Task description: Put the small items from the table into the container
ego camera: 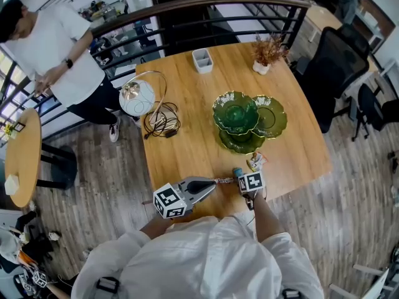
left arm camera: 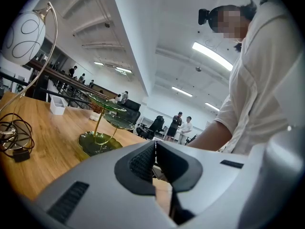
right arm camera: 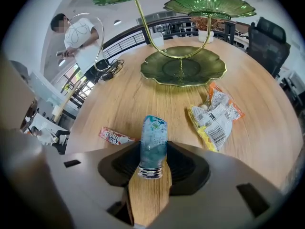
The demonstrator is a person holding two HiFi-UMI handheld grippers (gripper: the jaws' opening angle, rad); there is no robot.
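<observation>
- We're at the near edge of the table [ego camera: 187,148], on our side of the green tiered stand [ego camera: 246,120], with the right gripper [right arm camera: 152,149] aimed steeply down at the wood.
- Its jaws are clamped on a small blue bottle [right arm camera: 153,130], one pad on each flank and the silver cap end toward us. Pinching across the narrow body makes sense, since a round thing could roll off otherwise.
- The left gripper [left arm camera: 155,146] hangs level, further from the stand than the bottle. Its pads are clenched together on nothing (parked out of the way, we judge).
- Snack packets [right arm camera: 217,116] lie crumpled just in front of the stand's bottom dish. A red and white sweet wrapper [right arm camera: 114,136] lies flat, off to the left of the stand's foot.
- Beyond the stand, by the far edge, sits a white container [ego camera: 202,60], well apart from all the loose items.
- We reckon the pick is in hand. From here the bottle needs a long carry past the stand's overhanging dishes, and the packets and wrapper are not yet collected.
</observation>
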